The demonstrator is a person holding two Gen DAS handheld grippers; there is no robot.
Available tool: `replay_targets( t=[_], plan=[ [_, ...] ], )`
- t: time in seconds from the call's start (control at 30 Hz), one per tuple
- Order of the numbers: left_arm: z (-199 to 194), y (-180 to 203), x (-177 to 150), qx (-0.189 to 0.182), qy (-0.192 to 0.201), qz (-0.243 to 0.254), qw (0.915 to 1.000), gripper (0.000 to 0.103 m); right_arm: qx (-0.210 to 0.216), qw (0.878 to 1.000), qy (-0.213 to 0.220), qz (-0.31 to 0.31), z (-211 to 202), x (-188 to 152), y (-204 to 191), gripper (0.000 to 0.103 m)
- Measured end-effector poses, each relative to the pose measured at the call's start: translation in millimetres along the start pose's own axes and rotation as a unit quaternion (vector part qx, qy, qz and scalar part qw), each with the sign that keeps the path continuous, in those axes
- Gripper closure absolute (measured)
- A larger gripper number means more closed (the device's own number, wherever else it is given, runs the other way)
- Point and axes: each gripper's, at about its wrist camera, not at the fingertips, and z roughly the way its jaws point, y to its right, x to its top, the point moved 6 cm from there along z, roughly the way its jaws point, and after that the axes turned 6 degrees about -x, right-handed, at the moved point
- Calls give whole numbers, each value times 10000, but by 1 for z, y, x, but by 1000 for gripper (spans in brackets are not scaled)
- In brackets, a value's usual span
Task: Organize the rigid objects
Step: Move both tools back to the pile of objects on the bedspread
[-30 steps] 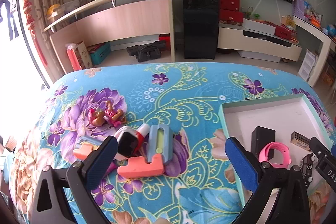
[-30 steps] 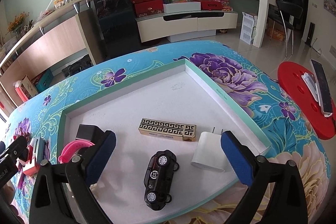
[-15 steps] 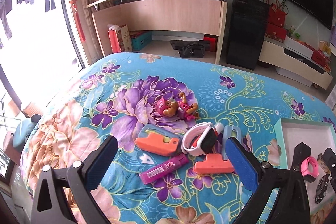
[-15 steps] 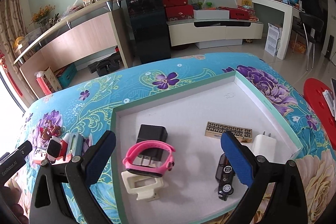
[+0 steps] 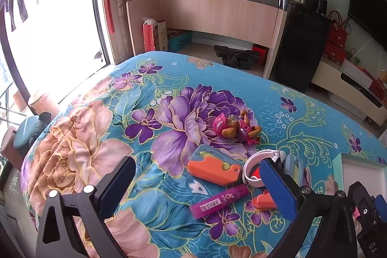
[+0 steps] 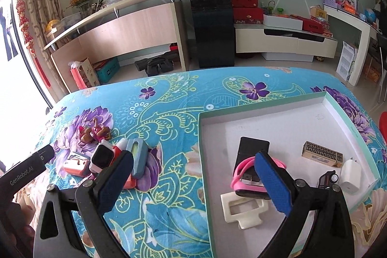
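The left claw (image 5: pixel 198 187) is wide open and holds nothing. Just ahead of it, between its 2 fingers, the pink marker (image 5: pixel 219 202) lies on the flowery worktop (image 5: pixel 101 137). Its long side runs almost across the claw's gap, so I think the claw must turn first. The orange toy (image 5: pixel 214 167) lies just behind the marker. The right claw (image 6: pixel 191 181) is open and empty too, farther away by the box (image 6: pixel 285 117).
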Motion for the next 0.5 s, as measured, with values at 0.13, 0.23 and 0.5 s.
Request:
replay_targets(
  t=[0.13,0.23,0.5],
  plan=[
    [8,-12,-2,1,-148,-67,9999,0,286,9994,-182,-64,10,-7,-22,3],
    [17,-23,-8,47,-347,-148,9993,0,395,9985,-307,-220,19,-14,-40,3],
    [40,-48,-28,47,-826,-389,9958,0,360,9950,-577,-729,41,-33,-76,3]
  ],
)
